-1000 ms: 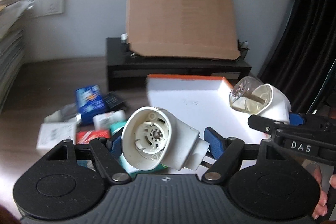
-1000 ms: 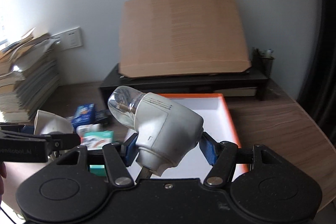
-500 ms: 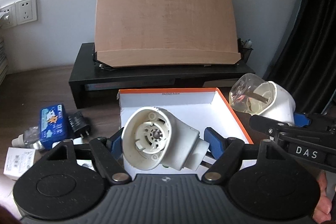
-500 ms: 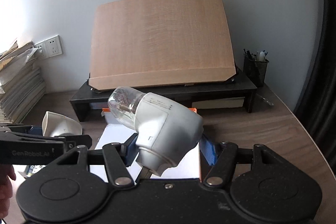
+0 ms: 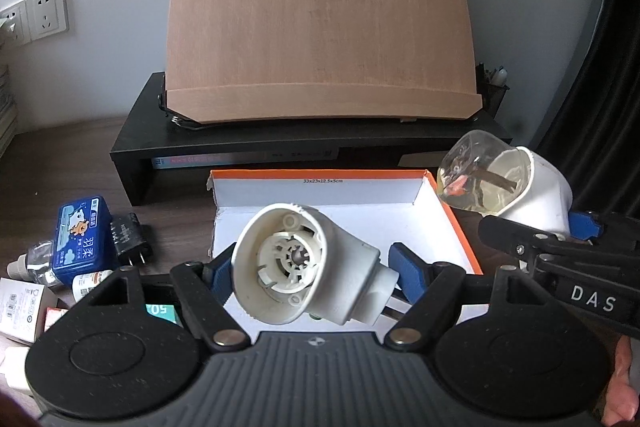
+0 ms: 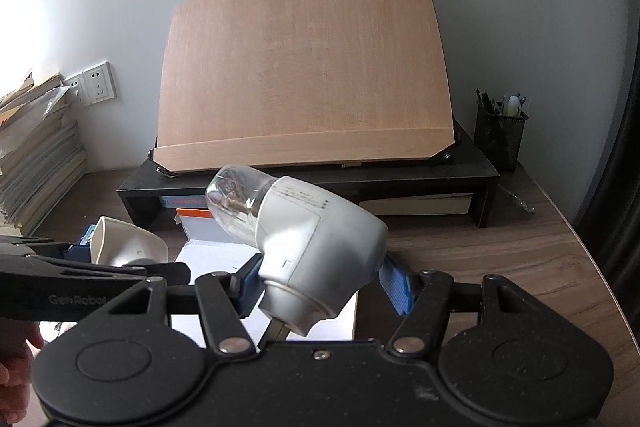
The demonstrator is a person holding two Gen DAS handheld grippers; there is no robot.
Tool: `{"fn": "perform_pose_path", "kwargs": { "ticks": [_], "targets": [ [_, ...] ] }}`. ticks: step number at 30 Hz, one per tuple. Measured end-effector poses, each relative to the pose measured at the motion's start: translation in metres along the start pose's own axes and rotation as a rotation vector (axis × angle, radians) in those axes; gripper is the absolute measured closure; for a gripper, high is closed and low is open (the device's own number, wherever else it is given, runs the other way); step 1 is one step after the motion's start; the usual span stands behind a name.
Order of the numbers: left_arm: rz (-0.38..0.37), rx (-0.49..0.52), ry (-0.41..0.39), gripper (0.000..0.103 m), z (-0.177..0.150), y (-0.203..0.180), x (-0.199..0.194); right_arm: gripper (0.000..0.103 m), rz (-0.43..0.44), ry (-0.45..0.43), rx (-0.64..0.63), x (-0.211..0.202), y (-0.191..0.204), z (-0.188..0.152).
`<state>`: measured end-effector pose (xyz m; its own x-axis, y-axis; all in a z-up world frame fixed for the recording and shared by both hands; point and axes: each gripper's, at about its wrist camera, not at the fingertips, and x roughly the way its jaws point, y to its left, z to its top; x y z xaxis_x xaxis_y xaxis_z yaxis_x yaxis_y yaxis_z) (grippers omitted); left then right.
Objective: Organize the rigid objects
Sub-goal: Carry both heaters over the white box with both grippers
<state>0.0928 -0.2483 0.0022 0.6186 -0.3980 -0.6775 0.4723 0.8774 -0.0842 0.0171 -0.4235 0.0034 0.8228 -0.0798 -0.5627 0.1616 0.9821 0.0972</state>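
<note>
Left tongs (image 5: 312, 269) pinch an empty white plastic plug-in vaporiser shell (image 5: 308, 267), blue pads pressed on both its flanks. Its open round socket faces back toward the camera and its plug end points down and to the right. Right tongs (image 6: 322, 283) pinch a second white plug-in vaporiser with a clear glass bottle (image 6: 316, 243), bottle neck seated in the body, bottle pointing up and left.

Key relation: the shallow white cardboard box with orange outer walls (image 5: 448, 219) lies straight ahead of and below the left tongs. The shell hangs over the box's near half, long axis running roughly left-right across the box. In the left wrist view the right tongs' load sits at the box's right wall, seemingly just outside it, though fisheye distortion makes that uncertain. Left hand looks nearer to a drop.

Clutter stays on the brown wooden bench (image 6: 500, 267) left of the box: a blue rectangular tin (image 5: 82, 235), a black plug adapter (image 5: 130, 239), and small white cartons (image 5: 22, 307).

Versus one second ago: both tongs have swung right across the bench, so the box is now centred under the left tongs instead of off to the right. Grips unchanged.
</note>
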Motion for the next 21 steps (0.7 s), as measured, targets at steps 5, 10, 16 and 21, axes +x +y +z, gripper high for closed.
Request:
{"fn": "perform_pose_path", "kwargs": {
  "ticks": [5,10,16,21],
  "targets": [
    [0.013,0.002,0.005,0.024,0.001,-0.005,0.003,0.028,-0.004,0.005,0.013,0.002,-0.004,-0.001],
    [0.019,-0.002,0.020,0.024,0.001,-0.006,0.004,0.028,-0.018,0.007,0.025,0.002,-0.004,-0.002],
    [0.008,-0.011,0.031,0.024,0.004,-0.004,0.006,0.028,-0.052,0.007,0.027,0.000,0.001,-0.002],
    [0.005,-0.009,0.043,0.024,0.007,-0.002,0.005,0.028,-0.077,0.015,0.042,0.003,0.005,0.000]
  ]
}}
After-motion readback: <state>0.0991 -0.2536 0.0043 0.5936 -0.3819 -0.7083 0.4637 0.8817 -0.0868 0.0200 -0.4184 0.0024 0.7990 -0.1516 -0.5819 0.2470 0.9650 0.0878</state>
